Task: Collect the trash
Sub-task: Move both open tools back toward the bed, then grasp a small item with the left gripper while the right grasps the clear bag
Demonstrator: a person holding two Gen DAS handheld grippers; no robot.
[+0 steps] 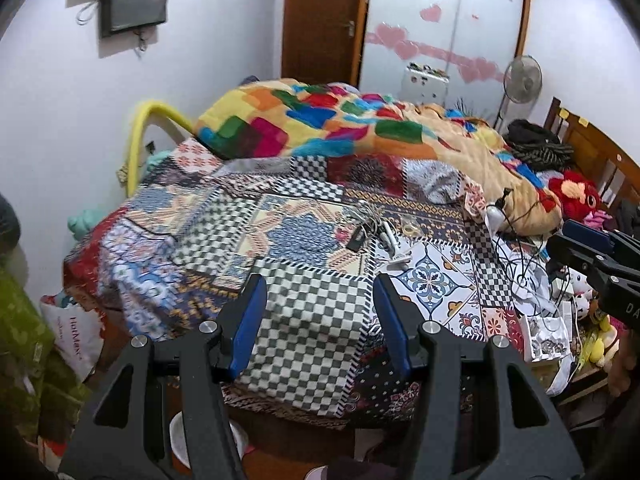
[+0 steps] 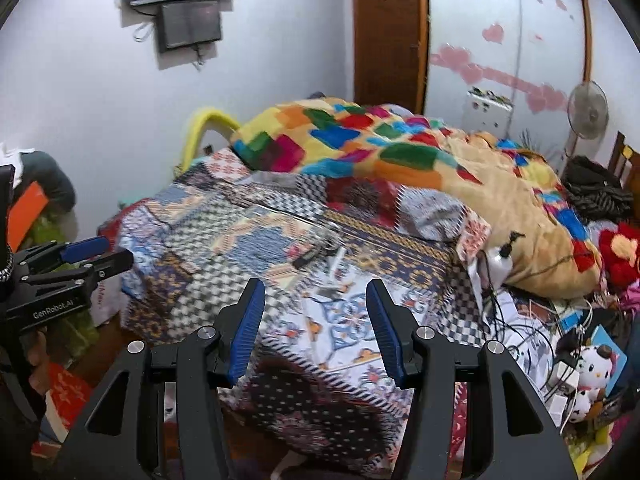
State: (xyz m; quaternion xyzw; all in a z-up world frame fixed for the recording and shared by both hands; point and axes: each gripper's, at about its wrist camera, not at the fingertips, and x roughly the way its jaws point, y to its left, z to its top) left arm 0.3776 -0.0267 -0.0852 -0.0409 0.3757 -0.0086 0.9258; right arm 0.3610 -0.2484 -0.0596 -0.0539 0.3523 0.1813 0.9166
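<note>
A bed with a patchwork sheet (image 1: pixel 280 220) fills both views. Small clutter lies mid-bed: a tangled cable with a black stick and white pieces (image 1: pixel 374 228), also in the right wrist view (image 2: pixel 320 256). Crumpled papers and wrappers (image 1: pixel 544 328) lie at the bed's right edge among black cables. My left gripper (image 1: pixel 320 304) is open and empty above the near end of the bed. My right gripper (image 2: pixel 316 308) is open and empty, also above the near end. Each gripper shows at the edge of the other's view.
A colourful blanket (image 1: pixel 340 124) is heaped across the far half. Plush toys (image 2: pixel 592 368) and a red plush (image 1: pixel 576 196) crowd the right side. A white bag (image 1: pixel 76 340) sits on the floor at left. A fan (image 1: pixel 522 80) and wardrobe stand behind.
</note>
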